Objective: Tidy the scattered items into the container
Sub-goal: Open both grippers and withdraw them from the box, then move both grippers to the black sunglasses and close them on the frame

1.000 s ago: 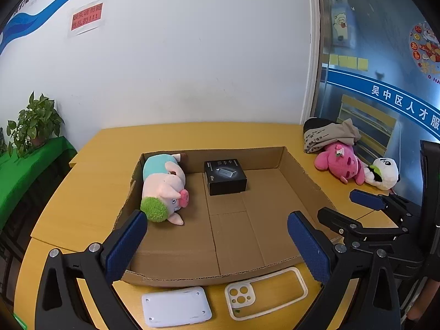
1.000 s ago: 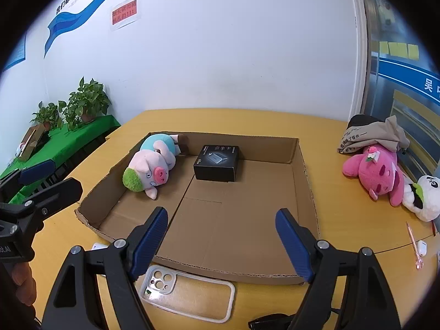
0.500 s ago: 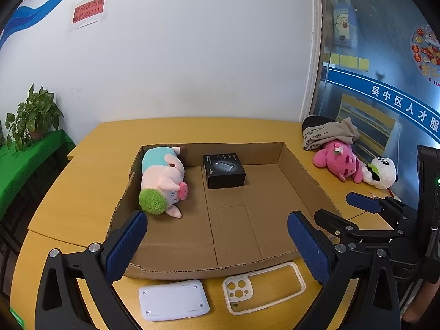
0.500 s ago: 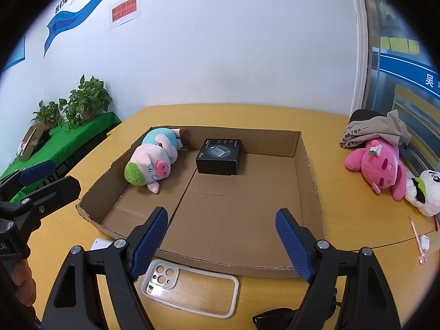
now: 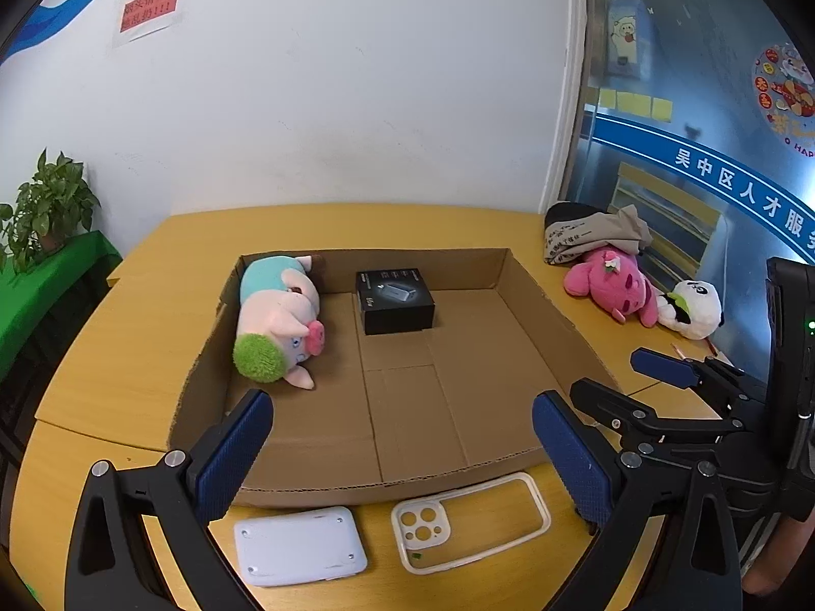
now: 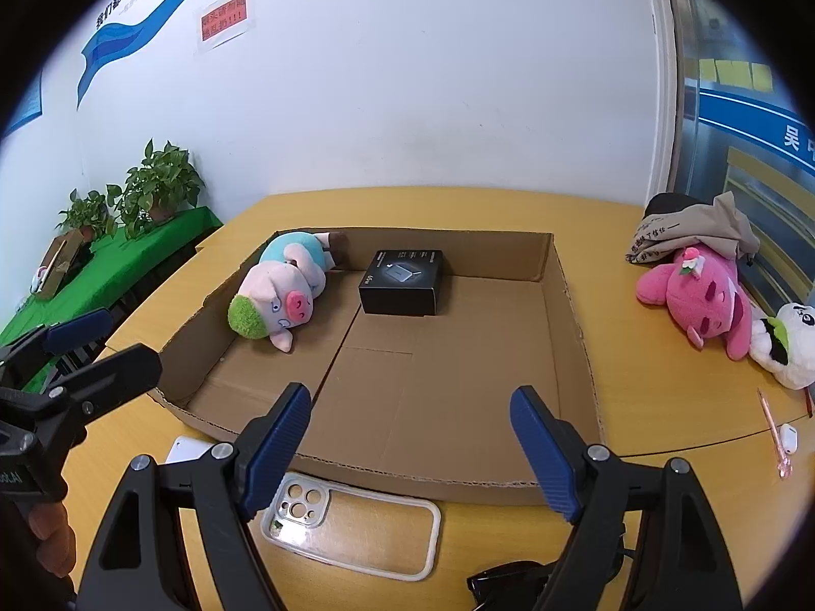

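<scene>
My view takes in a yellow wooden table, potted plants on a green-covered bench, red wall notice, blue-banded glass partition

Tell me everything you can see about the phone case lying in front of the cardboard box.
The phone case is clear with a whitish bumper rim and a pale camera block with round cutouts at one end. It looks like soft plastic, and the table's yellow wood shows through its back. It lies flat and empty on the table, just outside the cardboard box's near wall, beside a white rectangular device. Nothing grips it; both sets of jaws are open above.
</scene>
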Motion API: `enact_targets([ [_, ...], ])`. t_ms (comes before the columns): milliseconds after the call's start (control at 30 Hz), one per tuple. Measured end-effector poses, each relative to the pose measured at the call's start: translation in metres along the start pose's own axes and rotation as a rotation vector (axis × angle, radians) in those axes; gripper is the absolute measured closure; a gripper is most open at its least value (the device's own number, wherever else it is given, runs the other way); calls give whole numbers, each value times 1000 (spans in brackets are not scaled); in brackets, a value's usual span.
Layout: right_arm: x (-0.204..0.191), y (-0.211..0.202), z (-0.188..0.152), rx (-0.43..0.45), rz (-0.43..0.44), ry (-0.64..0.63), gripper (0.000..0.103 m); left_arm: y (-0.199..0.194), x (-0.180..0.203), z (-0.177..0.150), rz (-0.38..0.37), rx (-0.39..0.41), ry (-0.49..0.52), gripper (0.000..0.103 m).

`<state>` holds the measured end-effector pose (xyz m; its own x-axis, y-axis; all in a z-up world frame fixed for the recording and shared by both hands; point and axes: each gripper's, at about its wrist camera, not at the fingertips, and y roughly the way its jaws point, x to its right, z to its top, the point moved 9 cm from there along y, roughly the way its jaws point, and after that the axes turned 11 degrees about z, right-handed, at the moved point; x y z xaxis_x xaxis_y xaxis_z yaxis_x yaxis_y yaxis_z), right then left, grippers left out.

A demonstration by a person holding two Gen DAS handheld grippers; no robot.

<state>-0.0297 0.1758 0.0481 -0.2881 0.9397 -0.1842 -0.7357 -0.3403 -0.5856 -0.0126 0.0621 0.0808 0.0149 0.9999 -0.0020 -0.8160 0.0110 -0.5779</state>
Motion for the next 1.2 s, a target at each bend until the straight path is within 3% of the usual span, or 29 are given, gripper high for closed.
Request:
enact_targets([
  [233, 40, -17, -24, -5, -32, 55, 23, 9, 21, -21, -72, -63, 44, 0],
  [400, 100, -27, -78, -86, -14, 219, 23, 20, 60, -53, -219, -158, 94, 0],
  [600, 155, -42, -127, -133, -80, 359, 23, 40, 124, -87, -409, -303, 150, 0],
  [700, 165, -45, -139, -145, -82, 387, 23, 52, 161, -103, -501, -372, 180, 0],
  [867, 170, -46, -146, -155, -56, 407, 23, 79, 201, -129, -580, -495, 194, 2],
  [967, 172, -46, -154, -167, -34, 429, 23, 90, 214, -142, -587, -551, 214, 17],
  [1000, 173, -45, -157, -171, -23, 439, 23, 92, 218, -148, -588, -569, 229, 27],
  [1067, 174, -43, -163, -178, -6, 455, 23, 93, 224, -158, -574, -594, 265, 53],
  [1100, 174, -41, -165, -182, -1, 461, 23, 93, 227, -163, -570, -609, 280, 75],
  [1200, 175, -36, -172, -197, 13, 473, 23, 90, 229, -165, -568, -614, 289, 76],
])
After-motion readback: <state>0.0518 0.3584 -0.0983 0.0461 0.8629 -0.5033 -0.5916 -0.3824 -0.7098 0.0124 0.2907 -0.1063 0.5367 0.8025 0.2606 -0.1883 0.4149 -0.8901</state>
